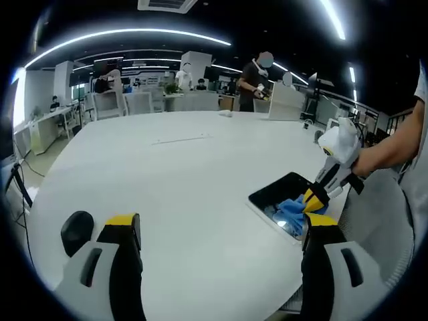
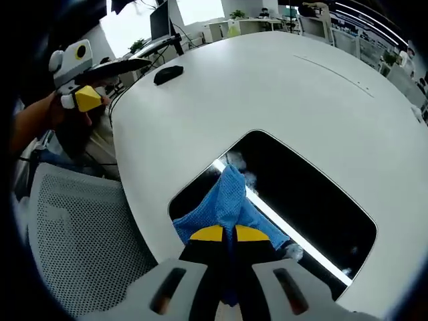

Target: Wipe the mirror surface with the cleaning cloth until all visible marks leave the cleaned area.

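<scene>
Right tongs [image 2: 223, 234] clenched on cloth [image 2: 224, 200], lower centre, over mirror [image 2: 314, 194]; left tongs [image 1: 221, 231] released. I fear cloth bunching, missing smudges; mirror near table [image 2: 301, 93] edge may slide.

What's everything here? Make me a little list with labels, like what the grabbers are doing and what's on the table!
right gripper: shut on the blue cleaning cloth, pressing it on the mirror
left gripper: open, held above the table, holding nothing
mirror: dark rectangle lying flat near the table's edge, reflecting a ceiling light strip
marks: pale smudges on the mirror beside the cloth
table: large, white, rounded
computer mouse: black, on the table by the left gripper
chair: grey mesh, beside the table
</scene>
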Demonstrator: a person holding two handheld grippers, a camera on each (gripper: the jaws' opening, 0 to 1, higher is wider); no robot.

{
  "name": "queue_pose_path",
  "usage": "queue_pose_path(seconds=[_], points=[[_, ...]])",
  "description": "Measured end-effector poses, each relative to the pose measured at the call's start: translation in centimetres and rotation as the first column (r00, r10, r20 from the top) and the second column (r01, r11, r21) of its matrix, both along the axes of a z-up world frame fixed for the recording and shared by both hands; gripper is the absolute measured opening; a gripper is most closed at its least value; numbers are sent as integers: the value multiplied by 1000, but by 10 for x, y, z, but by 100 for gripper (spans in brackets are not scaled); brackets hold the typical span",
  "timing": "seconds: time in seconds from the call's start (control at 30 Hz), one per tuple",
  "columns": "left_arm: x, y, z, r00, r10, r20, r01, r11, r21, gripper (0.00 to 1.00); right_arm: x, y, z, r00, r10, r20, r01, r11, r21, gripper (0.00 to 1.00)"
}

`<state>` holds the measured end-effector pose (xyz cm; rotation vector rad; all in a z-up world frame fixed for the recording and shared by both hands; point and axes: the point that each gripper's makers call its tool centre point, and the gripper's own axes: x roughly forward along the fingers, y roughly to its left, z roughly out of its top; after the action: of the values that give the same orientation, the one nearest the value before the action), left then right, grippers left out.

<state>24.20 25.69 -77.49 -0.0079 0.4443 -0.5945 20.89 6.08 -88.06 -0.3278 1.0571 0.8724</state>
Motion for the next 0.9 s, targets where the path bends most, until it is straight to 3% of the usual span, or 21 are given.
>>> queue_pose_path(seconds=[0.43, 0.9], points=[[-3, -3, -7, 1000, 13, -4, -13, 1000, -16, 99, -26, 4, 1, 999, 6, -44, -5, 1000, 21, 0], [-4, -5, -5, 1000, 21, -7, -21, 1000, -20, 99, -30, 3, 1, 999, 14, -50, -12, 999, 40, 0]])
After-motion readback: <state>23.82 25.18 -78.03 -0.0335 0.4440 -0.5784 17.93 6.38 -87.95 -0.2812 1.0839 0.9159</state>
